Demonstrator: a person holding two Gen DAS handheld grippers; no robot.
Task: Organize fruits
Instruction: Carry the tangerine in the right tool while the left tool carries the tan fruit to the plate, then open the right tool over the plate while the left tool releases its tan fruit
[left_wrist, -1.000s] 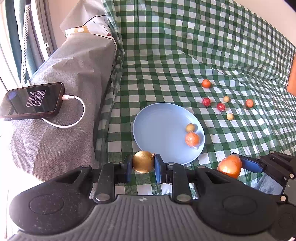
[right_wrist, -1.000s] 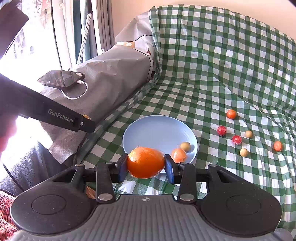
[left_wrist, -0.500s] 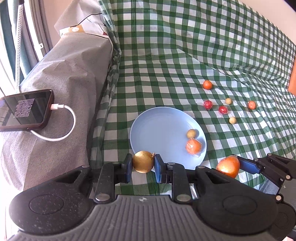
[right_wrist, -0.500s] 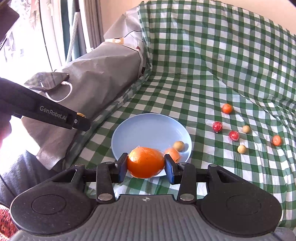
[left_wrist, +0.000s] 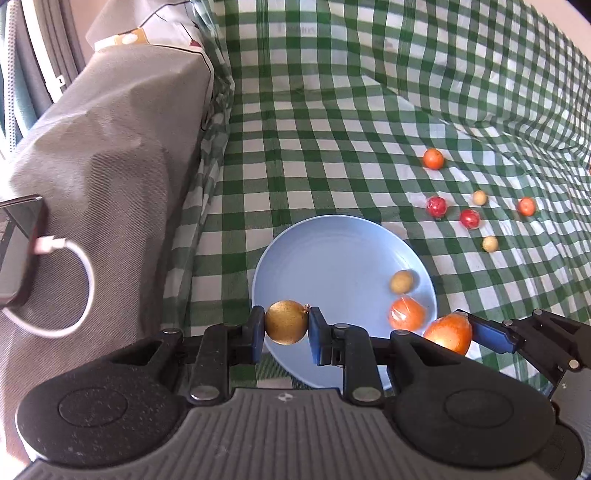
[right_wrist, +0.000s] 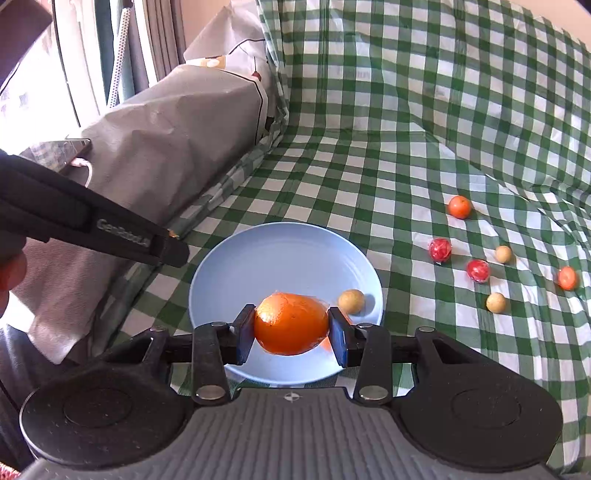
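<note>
Green-and-white checked cloth (left_wrist: 332, 147) covers the whole work surface and rises into a draped back wall; on its near part sits a round pale-blue plate (left_wrist: 332, 258), with bare cloth between it and the wall. To the left a grey fabric-covered bolster (left_wrist: 110, 147) hems the plate in, carrying a black phone (left_wrist: 18, 243) on a white cable (left_wrist: 74, 288). Well to the right of the plate lie loose small fruits: two small orange balls (right_wrist: 460, 206), two wrapped red ones (right_wrist: 440, 250) and two beige ones (right_wrist: 496, 302).

The left gripper (left_wrist: 286, 326) reaches in over the plate's near-left rim, its blue pads pinching a golden-brown round fruit (left_wrist: 286, 322) between them. The right gripper (right_wrist: 291, 328) comes in level over the plate's near side, spread wider and clamped on a large orange citrus fruit (right_wrist: 291, 323) that hangs above the plate. In the left wrist view this fruit shows just beside the plate's right rim.

On the plate's right part rest a small beige ball (left_wrist: 401, 282) and, just nearer, a plastic-wrapped orange fruit (left_wrist: 406, 314).
</note>
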